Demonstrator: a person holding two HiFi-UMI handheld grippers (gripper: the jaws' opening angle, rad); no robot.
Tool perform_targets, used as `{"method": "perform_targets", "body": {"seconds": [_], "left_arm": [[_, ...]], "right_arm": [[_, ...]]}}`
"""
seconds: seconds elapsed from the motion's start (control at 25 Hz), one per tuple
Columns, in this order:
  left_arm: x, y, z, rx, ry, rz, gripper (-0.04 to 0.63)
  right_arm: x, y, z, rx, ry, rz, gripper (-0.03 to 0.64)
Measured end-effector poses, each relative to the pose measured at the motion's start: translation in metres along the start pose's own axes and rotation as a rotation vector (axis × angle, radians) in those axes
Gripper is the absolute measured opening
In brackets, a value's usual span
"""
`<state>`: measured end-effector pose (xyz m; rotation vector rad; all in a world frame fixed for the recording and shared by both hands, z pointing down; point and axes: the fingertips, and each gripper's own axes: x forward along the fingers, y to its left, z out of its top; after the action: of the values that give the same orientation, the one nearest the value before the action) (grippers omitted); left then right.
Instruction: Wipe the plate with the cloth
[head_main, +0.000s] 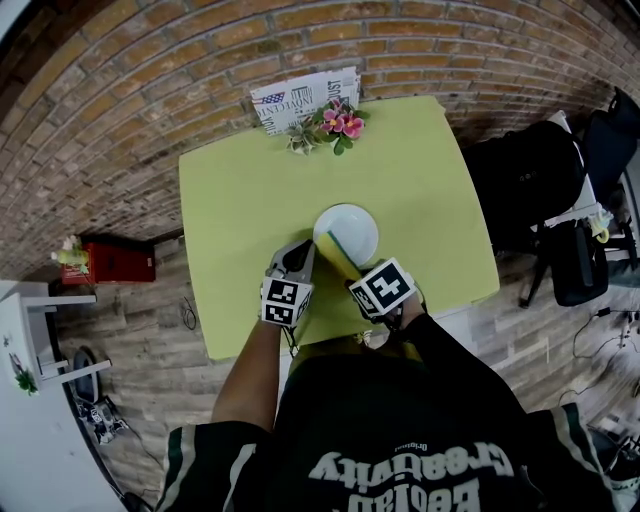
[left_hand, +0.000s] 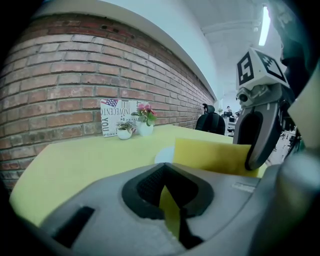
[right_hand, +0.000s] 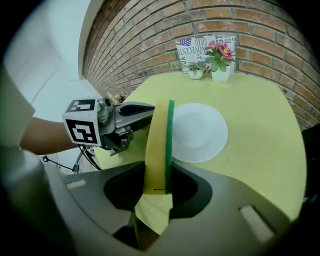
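Plate (head_main: 350, 228): white, flat on the yellow-green bench (head_main: 235, 190), near the person's edge and about mid-width. Surface looks bare.

Cloth (right_hand: 159, 145): yellow with a green face on one side, held on edge just above the near side of the plate. In the head view its far end overlaps the plate's near rim. Can't tell if it actually touches the plate.

Right tool (right_hand: 159, 192): jaws clamped on the cloth's near end. The cloth stands upright between them, green face to the right, with a loose yellow flap hanging below the grip.

Left tool (left_hand: 170, 200): jaws closed down on a thin yellow strip of the same cloth. In the right gripper view its tips meet the cloth's left side. So both tools have the cloth, side by side just short of the plate, left tool at the plate's near-left rim.

Far edge of the bench: small pot of pink flowers (head_main: 338, 124) and a smaller white pot next to it, a printed sign (head_main: 292, 100) upright behind them against the brick wall (head_main: 150, 80).

Off the bench: red box (head_main: 118, 260) on the floor to the left, black bags (head_main: 535, 180) to the right.
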<state>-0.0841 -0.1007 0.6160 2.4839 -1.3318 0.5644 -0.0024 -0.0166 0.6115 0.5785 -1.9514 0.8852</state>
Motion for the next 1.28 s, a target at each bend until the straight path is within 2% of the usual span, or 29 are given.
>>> {"method": "perform_targets", "body": {"seconds": [0.44,0.84,1.08,1.28], "left_arm": [[0.001,-0.001,-0.001,0.005,0.002,0.003,0.002],[0.002,0.000,-0.002,0.009,0.008,0.008,0.002],[0.002,0.000,-0.002,0.010,0.013,0.013,0.002],[0.003,-0.001,-0.002,0.013,0.018,0.020,0.002]], "right_arm": [[-0.006,-0.013,-0.004,-0.025,0.008,-0.051,0.132],[-0.021,-0.045,-0.012,0.058,-0.017,-0.095,0.132],[-0.035,-0.070,-0.019,0.089,-0.029,-0.155,0.132],[-0.039,-0.073,-0.018,0.063,-0.051,-0.169,0.132]]}}
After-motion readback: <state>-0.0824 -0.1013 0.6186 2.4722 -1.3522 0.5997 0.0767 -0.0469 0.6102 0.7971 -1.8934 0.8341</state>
